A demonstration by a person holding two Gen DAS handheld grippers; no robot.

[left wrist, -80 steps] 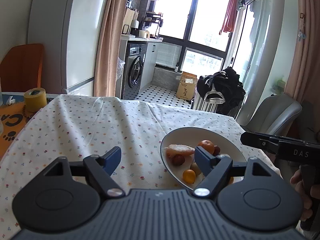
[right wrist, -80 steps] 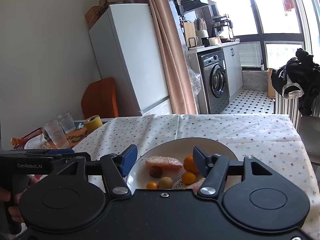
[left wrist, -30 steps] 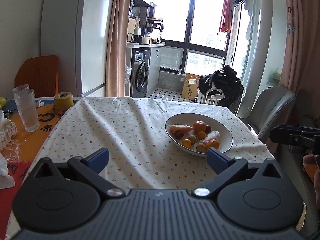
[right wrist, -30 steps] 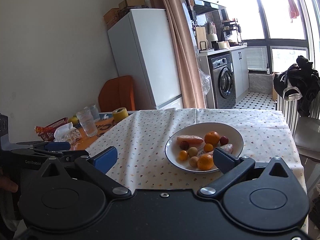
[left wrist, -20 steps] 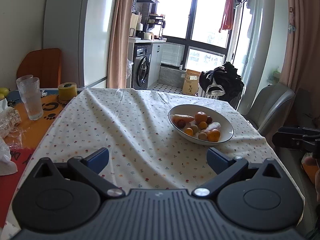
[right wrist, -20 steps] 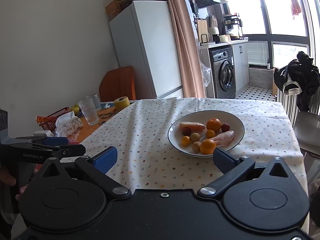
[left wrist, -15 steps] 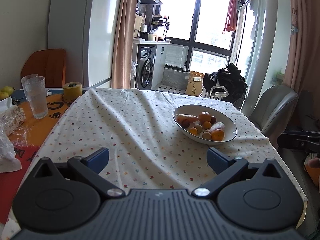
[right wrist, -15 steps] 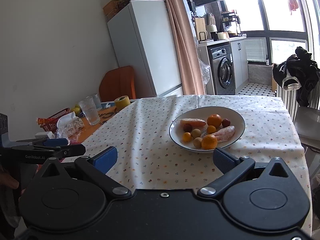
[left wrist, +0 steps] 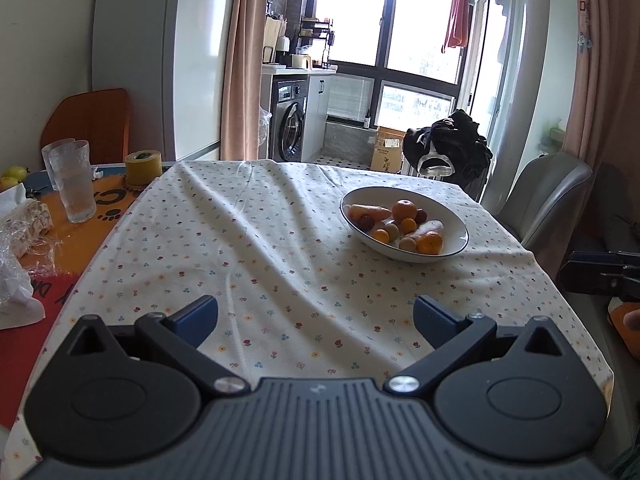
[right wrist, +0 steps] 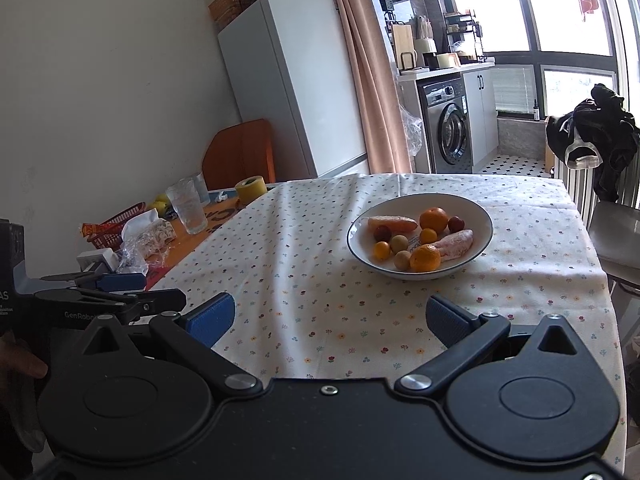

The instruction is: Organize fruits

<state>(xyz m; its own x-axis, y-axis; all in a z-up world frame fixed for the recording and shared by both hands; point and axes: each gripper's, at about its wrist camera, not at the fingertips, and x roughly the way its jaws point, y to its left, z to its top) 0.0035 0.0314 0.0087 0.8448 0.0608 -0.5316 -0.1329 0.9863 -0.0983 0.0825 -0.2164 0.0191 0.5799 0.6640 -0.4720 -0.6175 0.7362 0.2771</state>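
Note:
A white bowl (left wrist: 452, 246) (right wrist: 478, 210) with a dark rim sits on the flowered tablecloth (left wrist: 260, 256) (right wrist: 320, 280), toward the far right. Inside lie two oranges (left wrist: 404, 210) (right wrist: 434, 218), several small orange, tan and dark red fruits, and two long pinkish-orange pieces (right wrist: 454, 244). My left gripper (left wrist: 316, 318) is open over the near cloth, well short of the bowl, with nothing between its fingers. My right gripper (right wrist: 330, 320) is open too, likewise back from the bowl and empty.
Left of the cloth, on an orange mat, stand drinking glasses (left wrist: 76, 180) (right wrist: 188, 206), a yellow tape roll (left wrist: 143, 166) (right wrist: 251, 188), plastic-wrapped items (right wrist: 148, 240) and a red basket (right wrist: 112, 228). A grey chair (left wrist: 548, 196) stands at the table's right side. A fridge and washing machine are behind.
Both grippers have drawn back and up from the bowl, which now lies farther off. Their jaws opened wider than 2.7 s ago. The fruit in the bowl has not moved.

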